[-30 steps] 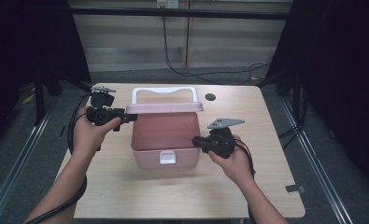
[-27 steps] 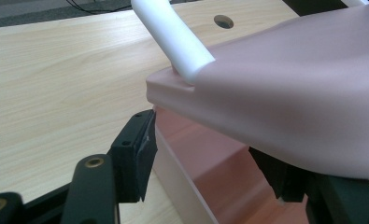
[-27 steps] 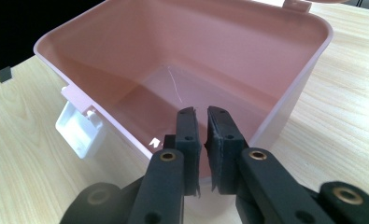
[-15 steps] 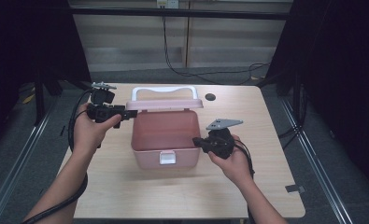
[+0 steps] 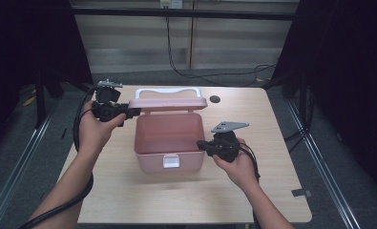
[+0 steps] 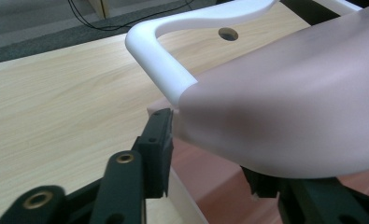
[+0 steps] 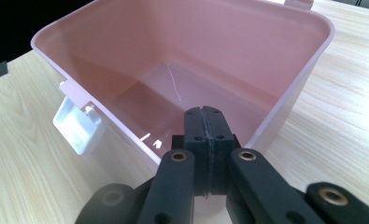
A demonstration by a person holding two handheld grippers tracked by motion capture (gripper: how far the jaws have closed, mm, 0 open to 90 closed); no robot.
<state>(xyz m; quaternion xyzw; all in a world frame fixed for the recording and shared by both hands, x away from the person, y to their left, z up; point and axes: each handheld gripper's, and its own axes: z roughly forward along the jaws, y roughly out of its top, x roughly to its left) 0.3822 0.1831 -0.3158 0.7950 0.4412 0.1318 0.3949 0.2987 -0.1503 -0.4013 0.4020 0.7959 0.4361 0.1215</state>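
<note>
A pink plastic box [image 5: 152, 162] stands open mid-table, a white latch [image 5: 171, 161] on its front wall. Its lid [image 5: 169, 103] is tilted up at the back, and the white handle [image 5: 167, 90] shows behind it. My left gripper [image 5: 131, 112] is at the lid's left corner. Its jaws have just been closing and now clamp that corner of the lid [image 6: 289, 107] just below the handle [image 6: 163, 60]; one pad [image 6: 159, 144] touches its edge and the other is hidden underneath. My right gripper [image 5: 200, 144] is shut with nothing between its jaws, its tip [image 7: 203, 114] at the box's right rim [image 7: 308, 60].
A small dark round hole [image 5: 215, 99] lies in the wooden tabletop [image 5: 272, 143] behind the box on the right. A black mark [image 5: 301, 192] sits near the table's right front corner. Bare wood surrounds the box, and cables trail off both grippers.
The lid has swung further up and back with my left gripper at its corner. My right gripper has stayed at the box's right rim.
</note>
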